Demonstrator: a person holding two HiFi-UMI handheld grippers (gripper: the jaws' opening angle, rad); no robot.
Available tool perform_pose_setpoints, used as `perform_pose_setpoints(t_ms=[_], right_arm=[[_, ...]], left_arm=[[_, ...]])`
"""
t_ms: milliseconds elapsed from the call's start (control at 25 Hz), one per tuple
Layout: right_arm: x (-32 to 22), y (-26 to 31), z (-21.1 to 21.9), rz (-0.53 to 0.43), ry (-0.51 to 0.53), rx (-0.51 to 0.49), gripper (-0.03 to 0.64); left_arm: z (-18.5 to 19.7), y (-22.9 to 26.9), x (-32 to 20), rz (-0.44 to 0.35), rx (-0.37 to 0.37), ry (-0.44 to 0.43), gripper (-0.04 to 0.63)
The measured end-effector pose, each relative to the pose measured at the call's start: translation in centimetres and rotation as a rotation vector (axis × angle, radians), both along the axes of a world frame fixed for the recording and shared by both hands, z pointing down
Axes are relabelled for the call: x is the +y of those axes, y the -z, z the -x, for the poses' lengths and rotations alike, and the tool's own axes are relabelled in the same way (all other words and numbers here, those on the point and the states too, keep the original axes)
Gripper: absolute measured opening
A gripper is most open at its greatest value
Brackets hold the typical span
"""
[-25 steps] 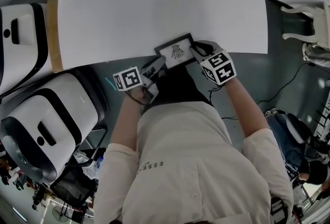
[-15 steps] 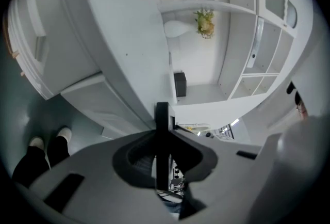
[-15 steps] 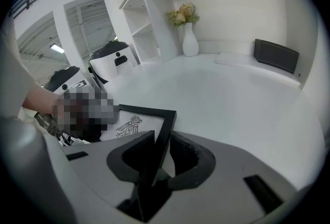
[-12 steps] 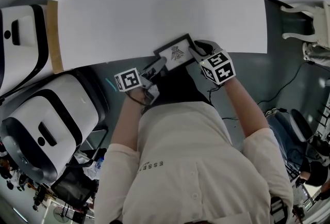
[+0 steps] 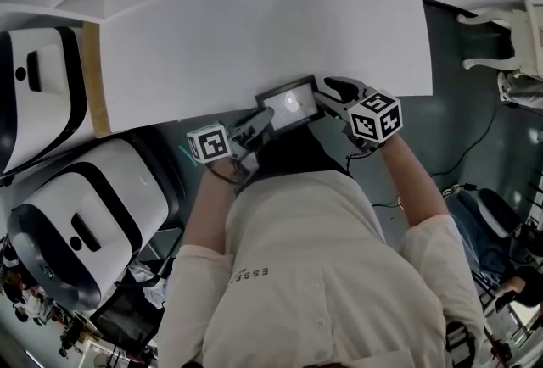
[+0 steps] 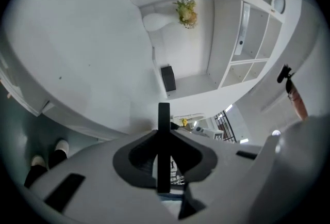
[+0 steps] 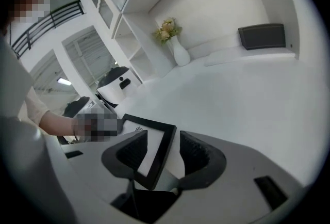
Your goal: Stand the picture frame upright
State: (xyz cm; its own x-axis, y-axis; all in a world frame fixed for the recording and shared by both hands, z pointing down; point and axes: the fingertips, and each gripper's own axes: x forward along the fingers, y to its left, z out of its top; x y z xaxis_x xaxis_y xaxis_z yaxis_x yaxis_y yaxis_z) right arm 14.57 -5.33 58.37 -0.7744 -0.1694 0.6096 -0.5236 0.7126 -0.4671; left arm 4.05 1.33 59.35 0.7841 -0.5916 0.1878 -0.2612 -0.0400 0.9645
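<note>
At the table's (image 5: 254, 27) near edge, the left gripper (image 5: 257, 119) pinches the tilted picture frame (image 5: 291, 103), the right gripper (image 5: 326, 92) is opening around its corner; next, probably steadying it upright.

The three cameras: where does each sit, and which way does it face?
Head view: on the person's head, facing steeply down at the table; shirt, forearms, left gripper, right gripper show.
Left gripper view: on that gripper, facing shelves; jaws clamp the picture frame edge-on.
Right gripper view: on that gripper, facing across the table; opening jaws straddle the frame; a forearm shows.
Shared: both gripper views show frame and flower vase.
</note>
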Motion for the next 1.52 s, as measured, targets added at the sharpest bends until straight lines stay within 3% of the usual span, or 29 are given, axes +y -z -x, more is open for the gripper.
perform_pose_setpoints(t_ms=[280,480,600,680,840,1040,1280,1400,1520], right_arm=[[0.0,1.3,-0.2,0.227,0.067,-0.226,0.202],[-1.1,2.6,0.4,0.293,0.13,-0.308,0.201],[-2.9,3.7,1.7,0.297,0.179,-0.325,0.18],[-4.6,4.4,2.9,0.309,0.19,-0.351,0.11],[-5.3,6.0,3.6,0.334,0.212,-0.448,0.098],[-5.7,7.7,4.7,0.307,0.22,-0.481,0.091],[-6.7,8.1,9.5,0.297,0.193,-0.474,0.084],[-7.0,8.3,11.9,0.265,0.165,-0.455,0.084],[-7.3,8.5,14.4,0.225,0.138,-0.43,0.084]], left_arm=[[0.0,3.2,-2.0,-0.087,0.049,-0.037,0.072],[0.0,4.3,-3.7,-0.14,0.023,-0.075,0.072],[1.2,4.9,-5.3,-0.154,0.017,-0.051,0.072],[2.5,5.7,-6.5,-0.168,0.035,-0.025,0.072],[3.2,6.9,-6.9,-0.205,0.047,-0.003,0.072],[4.2,8.0,-7.3,-0.23,-0.007,0.012,0.072],[9.5,7.7,-8.7,-0.226,-0.114,-0.004,0.074],[11.7,8.3,-9.4,-0.248,-0.143,-0.029,0.074],[14.3,8.8,-10.1,-0.287,-0.22,-0.062,0.074]])
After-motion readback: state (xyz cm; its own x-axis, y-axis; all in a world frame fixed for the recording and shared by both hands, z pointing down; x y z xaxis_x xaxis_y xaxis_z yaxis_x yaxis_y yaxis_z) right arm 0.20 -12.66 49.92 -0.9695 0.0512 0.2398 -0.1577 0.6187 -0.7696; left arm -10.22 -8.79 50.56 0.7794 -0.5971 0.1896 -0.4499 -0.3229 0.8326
